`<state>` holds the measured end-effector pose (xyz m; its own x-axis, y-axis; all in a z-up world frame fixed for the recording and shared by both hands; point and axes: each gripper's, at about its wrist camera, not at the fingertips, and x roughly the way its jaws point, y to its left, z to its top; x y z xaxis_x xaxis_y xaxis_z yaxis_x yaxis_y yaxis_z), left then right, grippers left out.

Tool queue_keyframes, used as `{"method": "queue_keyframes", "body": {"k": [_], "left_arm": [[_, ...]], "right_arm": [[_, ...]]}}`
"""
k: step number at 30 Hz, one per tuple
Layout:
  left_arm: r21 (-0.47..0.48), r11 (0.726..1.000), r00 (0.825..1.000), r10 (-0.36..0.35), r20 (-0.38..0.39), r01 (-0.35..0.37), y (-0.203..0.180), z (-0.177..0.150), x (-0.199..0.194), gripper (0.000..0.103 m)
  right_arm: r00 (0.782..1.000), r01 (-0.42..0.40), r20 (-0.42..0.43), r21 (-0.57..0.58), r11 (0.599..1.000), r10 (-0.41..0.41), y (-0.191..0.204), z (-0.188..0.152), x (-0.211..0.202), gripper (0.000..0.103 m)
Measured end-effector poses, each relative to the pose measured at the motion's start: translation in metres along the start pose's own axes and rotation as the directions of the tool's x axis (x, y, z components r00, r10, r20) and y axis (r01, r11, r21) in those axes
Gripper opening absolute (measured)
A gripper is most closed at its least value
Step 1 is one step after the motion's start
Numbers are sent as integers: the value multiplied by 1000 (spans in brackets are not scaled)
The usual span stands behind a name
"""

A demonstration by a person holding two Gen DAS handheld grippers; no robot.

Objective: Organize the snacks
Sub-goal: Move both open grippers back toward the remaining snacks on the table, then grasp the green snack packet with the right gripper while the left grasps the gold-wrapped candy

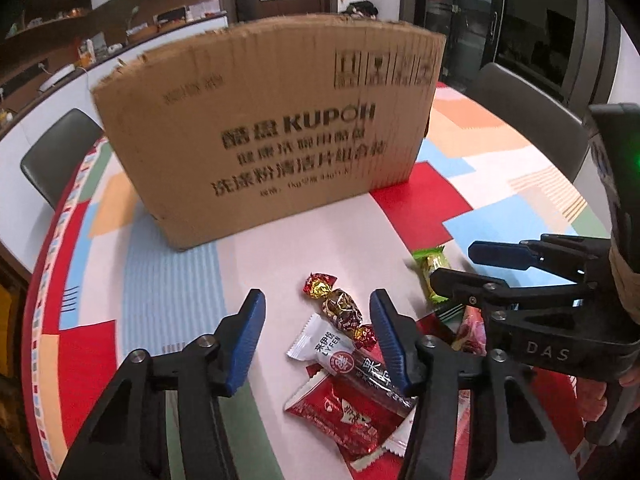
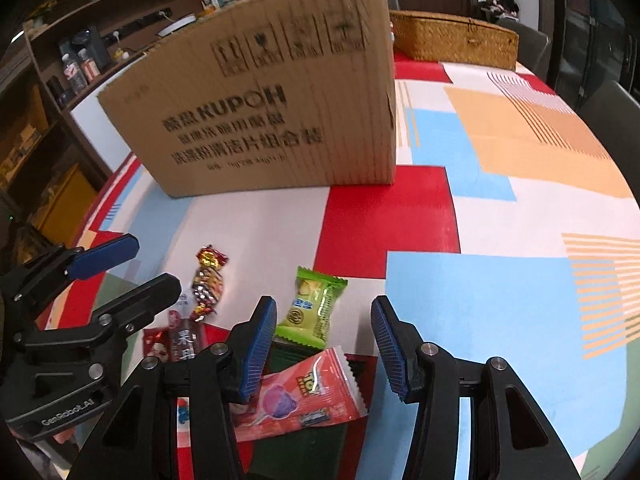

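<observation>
Several wrapped snacks lie on the patterned table in front of a cardboard box [image 1: 272,136], which also shows in the right wrist view [image 2: 272,112]. My left gripper [image 1: 318,340] is open above a red-gold twist candy [image 1: 340,308], a white-and-dark bar [image 1: 352,364] and a red packet [image 1: 336,412]. My right gripper [image 2: 324,344] is open above a green packet [image 2: 312,308] and a pink lollipop packet [image 2: 304,392]. The twist candy [image 2: 208,280] lies to its left. Each gripper shows in the other's view, the right gripper [image 1: 464,266] and the left gripper [image 2: 140,264], both empty.
A woven basket [image 2: 452,40] stands behind the box at the table's far side. Grey chairs [image 1: 60,152] stand round the table. Shelves and a counter run along the left wall. The tablecloth [image 2: 500,200] stretches to the right.
</observation>
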<state>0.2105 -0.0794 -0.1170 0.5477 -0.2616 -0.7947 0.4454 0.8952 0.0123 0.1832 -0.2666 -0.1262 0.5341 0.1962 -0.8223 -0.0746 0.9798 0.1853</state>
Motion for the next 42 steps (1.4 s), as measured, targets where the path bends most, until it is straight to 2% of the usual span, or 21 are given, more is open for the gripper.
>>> {"method": "queue_keyframes", "body": {"k": [6,10,14,18,24,28,35,42], "left_arm": [[22,1000,999,-14,-37,15,-3,4,17,47],[29,1000,998,-9,-54,11,-4,6,25,44],[2,1000,997,-20,-72,20,0,5,30,38],[-19,999,995,-31,-95,29,3,5,36,25],[-69,997,994,-46,-104,39,11,5,35,19],[-87,996,994,-44,-103,35,14,4,32,19],[-101,994,996,-38,-79,30,17,3,18,19],[-109,994,999,-22,-33,18,18,3,-7,19]], "right_arm": [[1000,4,-11,1,1000,-4,-1,1,7,50],[1000,-1,-19,-4,1000,1,-1,5,11,47],[1000,3,-23,-15,1000,-3,1,7,13,45],[999,19,-26,-29,999,-20,5,8,17,41],[997,63,-28,-61,996,-65,7,13,23,37],[995,95,-20,-91,991,-97,11,12,24,24],[997,78,-18,-97,992,-80,13,9,19,23],[997,76,20,-107,991,-75,24,9,2,23]]}}
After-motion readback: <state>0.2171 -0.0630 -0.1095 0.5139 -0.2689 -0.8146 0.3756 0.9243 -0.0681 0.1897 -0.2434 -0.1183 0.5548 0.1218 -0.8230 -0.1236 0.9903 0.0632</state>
